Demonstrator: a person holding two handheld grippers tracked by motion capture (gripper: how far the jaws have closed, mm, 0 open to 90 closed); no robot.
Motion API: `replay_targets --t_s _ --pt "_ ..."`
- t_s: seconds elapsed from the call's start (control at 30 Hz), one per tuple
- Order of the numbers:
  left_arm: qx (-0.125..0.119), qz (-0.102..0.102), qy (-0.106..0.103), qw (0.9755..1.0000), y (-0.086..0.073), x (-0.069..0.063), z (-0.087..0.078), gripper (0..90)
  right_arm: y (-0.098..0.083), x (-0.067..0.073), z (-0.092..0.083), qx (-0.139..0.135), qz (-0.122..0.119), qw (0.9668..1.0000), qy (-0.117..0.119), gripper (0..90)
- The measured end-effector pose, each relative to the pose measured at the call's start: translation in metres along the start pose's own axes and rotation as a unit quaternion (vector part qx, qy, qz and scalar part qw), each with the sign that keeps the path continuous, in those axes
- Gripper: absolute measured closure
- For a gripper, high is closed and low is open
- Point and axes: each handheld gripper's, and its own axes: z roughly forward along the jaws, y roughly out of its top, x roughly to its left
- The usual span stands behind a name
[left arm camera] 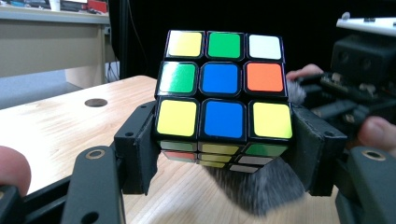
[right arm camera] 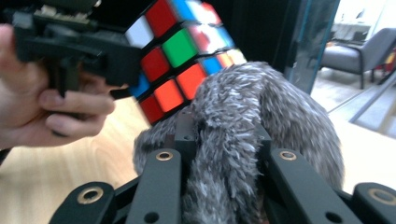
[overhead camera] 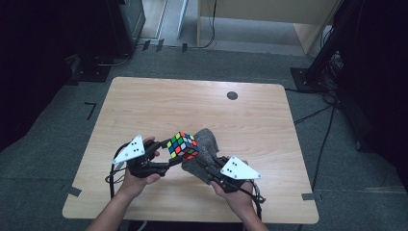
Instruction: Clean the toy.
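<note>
Grey fuzzy cloth (right arm camera: 243, 140) is pinched in your right gripper (right arm camera: 224, 154); your left gripper (left arm camera: 224, 154) clamps the colourful puzzle cube (left arm camera: 223, 93) above the wooden table (overhead camera: 144, 106), touching the cloth.

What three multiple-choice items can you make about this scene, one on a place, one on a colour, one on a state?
1. Where is the puzzle cube?
A. flat on the table
B. held above the table between the jaws of the left claw
C. on the floor

2. In the left gripper view, what colour is the middle square of the cube face turned to the camera?
A. blue
B. red
C. white

3. What does the right claw do?
A. hangs open with nothing in it
B. grips the cube
C. is shut on the grey fuzzy cloth

Right letters: B, the black jaws press both sides of the cube, lifted off the wood; A, the centre square there is blue; C, the right gripper view has the cloth bunched tightly between its jaws.
</note>
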Motion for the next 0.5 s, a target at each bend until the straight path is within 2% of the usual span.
replay_targets --t_s 0.07,0.13,0.17,0.2,0.23,0.33,0.37,0.43,0.5 --pt "-0.002 -0.001 0.0 1.0 0.0 0.0 0.0 34.2 -0.005 0.005 0.007 0.021 -0.002 0.9994 0.027 74.0" --pt "-0.002 -0.001 0.0 1.0 0.0 0.0 0.0 34.2 -0.008 0.012 0.012 0.037 -0.023 0.9983 0.038 73.8" --pt "-0.003 -0.002 -0.001 1.0 0.0 0.0 0.0 34.2 -0.007 0.016 0.012 0.041 -0.048 0.9977 0.026 73.8" --pt "-0.004 -0.002 -0.001 1.0 0.0 0.0 0.0 34.2 -0.004 0.016 0.01 0.041 -0.056 0.9975 0.014 73.9" --pt "-0.006 -0.002 -0.001 1.0 0.001 0.001 -0.001 34.2 -0.002 0.014 0.008 0.036 -0.055 0.9979 0.006 74.0" --pt "-0.002 -0.002 0.0 1.0 0.0 0.001 0.0 34.2 0.004 0.0 -0.003 -0.004 -0.011 0.9997 -0.022 74.6" --pt "0.001 0.0 0.001 1.0 -0.001 0.001 0.0 34.2 0.005 -0.001 -0.004 -0.005 -0.01 0.9997 -0.022 74.6" --pt "0.002 -0.001 0.001 1.0 -0.001 0.0 0.001 34.2 0.003 0.0 -0.002 0.003 -0.014 0.9998 -0.015 74.3" --pt "0.0 -0.002 0.0 1.0 0.0 0.001 0.0 34.2 -0.002 0.004 0.004 0.019 -0.008 0.9997 0.009 74.2"
